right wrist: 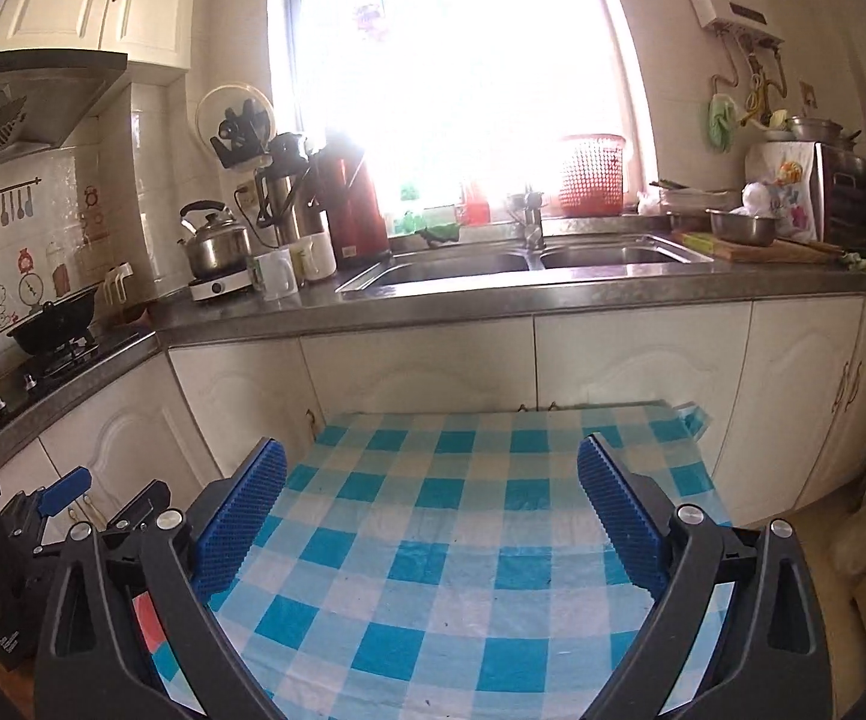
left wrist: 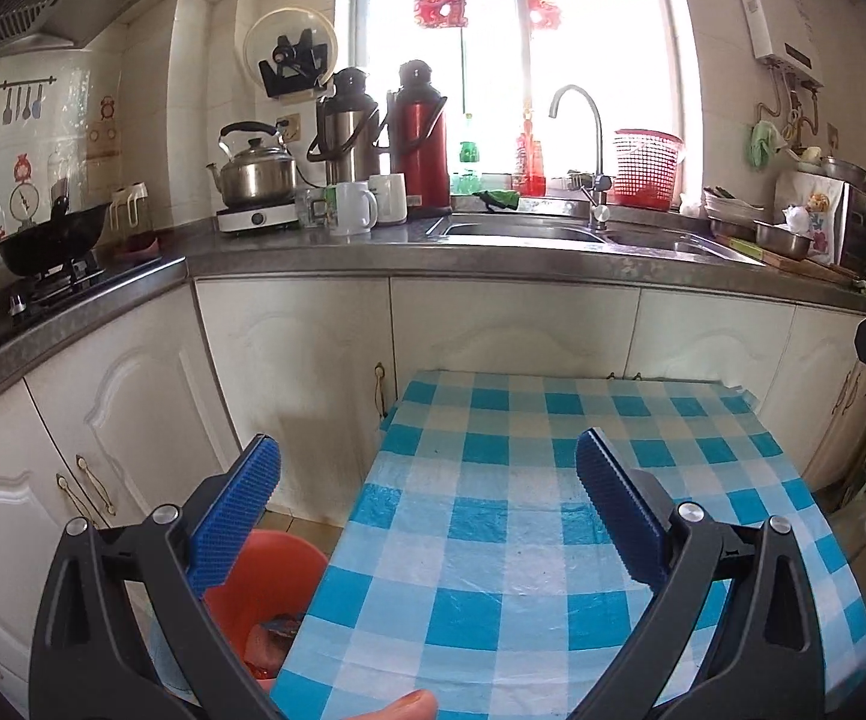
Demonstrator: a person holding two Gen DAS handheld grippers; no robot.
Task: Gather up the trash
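Fingertip (left wrist: 408,705) at the bottom edge of the left wrist view. Left gripper (left wrist: 426,510) spread wide, nothing between the blue pads (left wrist: 234,516). Right gripper (right wrist: 433,510) likewise spread wide and empty, above the blue checked tablecloth (right wrist: 433,570). Orange bin (left wrist: 276,588) on the floor just off the table's left edge, some trash (left wrist: 282,627) inside. No trash visible on the cloth. Beyond the table's far edge: white cabinets (left wrist: 505,324), steel sink (right wrist: 523,258).

Left gripper (left wrist: 426,504), right gripper (right wrist: 433,501): black arms, silver screws (blue ribbed fingers (left wrist: 234,519)).
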